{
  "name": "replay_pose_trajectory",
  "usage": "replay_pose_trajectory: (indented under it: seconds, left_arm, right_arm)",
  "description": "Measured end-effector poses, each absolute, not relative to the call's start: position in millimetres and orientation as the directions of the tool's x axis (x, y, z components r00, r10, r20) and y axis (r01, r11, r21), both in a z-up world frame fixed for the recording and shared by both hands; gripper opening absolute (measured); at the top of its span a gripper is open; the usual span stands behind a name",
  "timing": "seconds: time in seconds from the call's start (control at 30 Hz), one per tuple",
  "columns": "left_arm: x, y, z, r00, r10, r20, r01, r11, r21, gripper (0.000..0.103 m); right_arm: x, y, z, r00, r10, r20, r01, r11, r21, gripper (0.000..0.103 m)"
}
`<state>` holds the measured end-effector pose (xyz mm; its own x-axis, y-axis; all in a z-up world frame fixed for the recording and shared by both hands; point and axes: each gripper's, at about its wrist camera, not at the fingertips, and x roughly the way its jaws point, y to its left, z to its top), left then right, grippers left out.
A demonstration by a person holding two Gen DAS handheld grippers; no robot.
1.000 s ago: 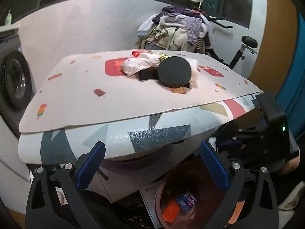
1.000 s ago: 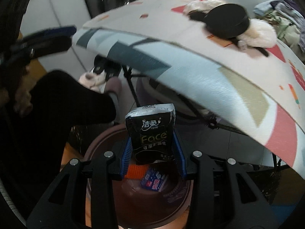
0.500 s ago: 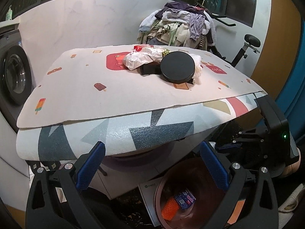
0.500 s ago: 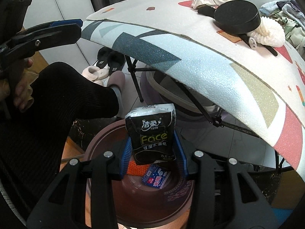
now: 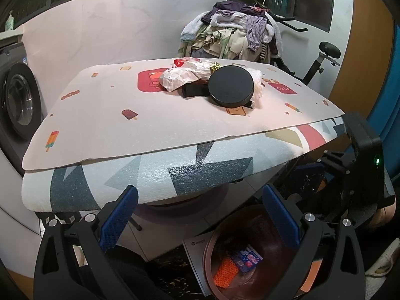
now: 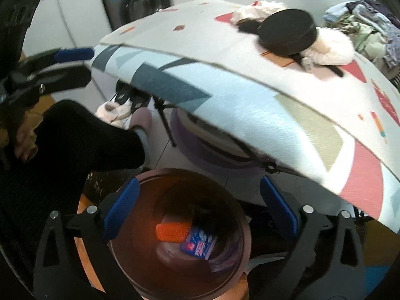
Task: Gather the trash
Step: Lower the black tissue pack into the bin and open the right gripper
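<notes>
A brown round trash bin (image 6: 240, 215) stands on the floor under the table edge; it also shows in the left wrist view (image 5: 210, 247). In it lie an orange mesh piece (image 6: 172, 230) and a blue packet (image 6: 200, 245). My right gripper (image 6: 200, 215) is open and empty right above the bin. My left gripper (image 5: 200, 220) is open and empty, low in front of the table (image 5: 150, 135). On the table lie a crumpled white wrapper (image 5: 185, 75), a black round lid (image 5: 231, 85) and a white fluffy piece (image 6: 327, 47).
A washing machine (image 5: 17, 100) stands at the left. A pile of clothes (image 5: 232, 35) covers an exercise bike behind the table. Slippers (image 6: 115, 110) and the person's black-clad leg (image 6: 75, 145) are on the floor beside the bin.
My right gripper has opened and the black tissue pack it held is out of its fingers. The left gripper has hardly moved.
</notes>
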<state>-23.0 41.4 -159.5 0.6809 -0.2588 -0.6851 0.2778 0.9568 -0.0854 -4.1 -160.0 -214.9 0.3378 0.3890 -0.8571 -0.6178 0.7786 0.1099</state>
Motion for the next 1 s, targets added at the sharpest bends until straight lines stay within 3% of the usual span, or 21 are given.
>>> replay_pose_trajectory:
  seconds: [1.0]
  left_arm:
    - [-21,42,-156,0.686,-0.247,-0.685,0.266,0.961,-0.081,0.097]
  right_arm:
    - [9,-202,-191,0.503,0.371,-0.781,-0.448,0.884,0.132,0.097]
